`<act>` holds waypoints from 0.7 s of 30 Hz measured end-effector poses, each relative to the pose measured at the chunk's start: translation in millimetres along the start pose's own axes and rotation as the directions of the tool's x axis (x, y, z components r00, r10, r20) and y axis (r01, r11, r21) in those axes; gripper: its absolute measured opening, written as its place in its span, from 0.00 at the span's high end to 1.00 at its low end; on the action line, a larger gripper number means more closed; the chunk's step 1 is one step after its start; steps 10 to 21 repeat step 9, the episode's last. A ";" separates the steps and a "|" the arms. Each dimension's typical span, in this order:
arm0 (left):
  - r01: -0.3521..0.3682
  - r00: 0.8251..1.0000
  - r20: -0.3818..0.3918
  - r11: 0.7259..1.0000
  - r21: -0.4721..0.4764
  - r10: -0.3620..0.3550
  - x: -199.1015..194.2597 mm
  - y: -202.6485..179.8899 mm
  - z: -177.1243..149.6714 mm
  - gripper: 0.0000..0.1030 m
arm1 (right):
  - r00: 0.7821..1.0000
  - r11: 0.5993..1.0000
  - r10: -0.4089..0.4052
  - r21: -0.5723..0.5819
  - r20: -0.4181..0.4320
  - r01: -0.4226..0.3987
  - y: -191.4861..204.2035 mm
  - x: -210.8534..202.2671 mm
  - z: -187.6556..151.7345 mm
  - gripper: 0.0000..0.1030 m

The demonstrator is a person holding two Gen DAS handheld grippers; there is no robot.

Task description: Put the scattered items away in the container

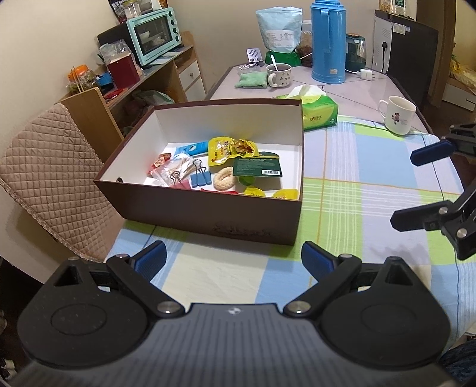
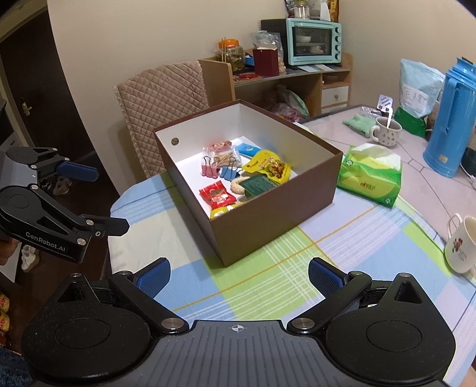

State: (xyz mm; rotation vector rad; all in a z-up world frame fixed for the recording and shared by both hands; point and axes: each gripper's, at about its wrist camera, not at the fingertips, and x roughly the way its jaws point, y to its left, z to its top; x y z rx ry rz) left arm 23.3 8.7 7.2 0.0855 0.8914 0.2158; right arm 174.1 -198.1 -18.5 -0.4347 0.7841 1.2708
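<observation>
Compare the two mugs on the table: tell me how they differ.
The far mug is patterned, with a spoon standing in it, on the bare tabletop beside the blue thermos. The near mug is cream with one printed figure, no spoon, at the checked cloth's edge. Both stand upright, each with a handle.

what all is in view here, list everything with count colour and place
box: 1, brown outside, white inside, on the checked cloth
snack packets: several, yellow and red, in the box
binder clips: 2, blue and pink, in the box
toothpick bag: 1, clear, in the box
green card: 1, dark green, in the box
foam ring: 1, cream, in the box
tissue pack: 1, green, beside the box
mugs: 2, white, one on the cloth, one with a spoon further back
flask: 1, blue, far end of table
pouch: 1, pale blue, beside the flask
toaster oven: 1, mint, on the side shelf
chair: 1, beige quilted cover, behind the box
left gripper: 1, black, blue pads, open
right gripper: 1, black, blue pads, open
</observation>
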 end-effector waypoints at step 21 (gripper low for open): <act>0.009 1.000 0.003 1.000 -0.009 -0.009 3.6 -5.3 -1.0 0.07 | 1.000 1.000 0.005 0.015 -0.003 -0.005 2.5 -1.3 -7.1 0.02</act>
